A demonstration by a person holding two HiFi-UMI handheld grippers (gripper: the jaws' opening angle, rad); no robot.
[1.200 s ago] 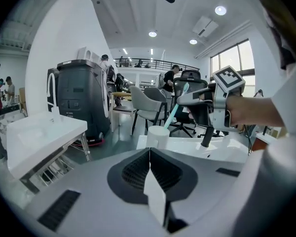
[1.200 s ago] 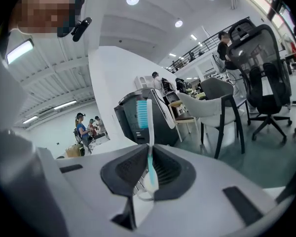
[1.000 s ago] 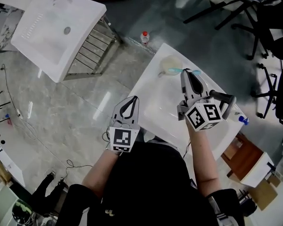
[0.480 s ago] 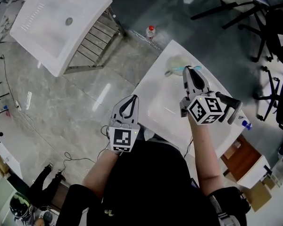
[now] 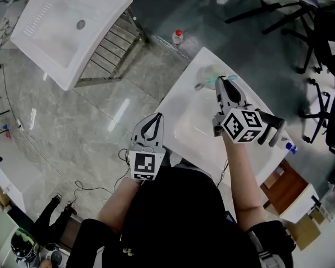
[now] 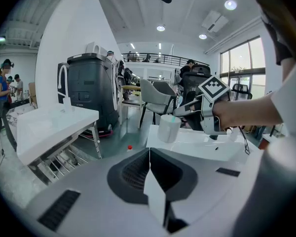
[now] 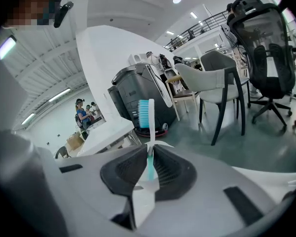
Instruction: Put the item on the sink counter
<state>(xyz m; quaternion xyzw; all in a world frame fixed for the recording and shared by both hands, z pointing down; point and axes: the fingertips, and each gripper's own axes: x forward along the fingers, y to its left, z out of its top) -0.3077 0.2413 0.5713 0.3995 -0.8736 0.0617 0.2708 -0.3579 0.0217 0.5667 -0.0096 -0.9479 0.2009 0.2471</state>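
A toothbrush [image 7: 148, 116] with blue bristles and a teal handle stands upright between the jaws of my right gripper [image 7: 150, 154], which is shut on its handle. In the head view my right gripper [image 5: 226, 84] hovers over the back of the white sink counter [image 5: 196, 111], the toothbrush [image 5: 219, 80] tip beside a pale cup [image 5: 208, 73]. The left gripper view shows that cup [image 6: 168, 127] standing on the counter corner [image 6: 197, 143]. My left gripper [image 5: 152, 126] is shut and empty, off the counter's left edge over the floor.
A second white sink unit [image 5: 70, 24] on a metal rack stands at the upper left. A small red-capped bottle [image 5: 178, 36] sits on the floor behind the counter. A blue-capped bottle [image 5: 290, 146] lies at the counter's right end. Office chairs [image 5: 301, 15] fill the upper right.
My right gripper with the toothbrush has edged a little farther along the counter near the cup. The left gripper has stayed put and shut.
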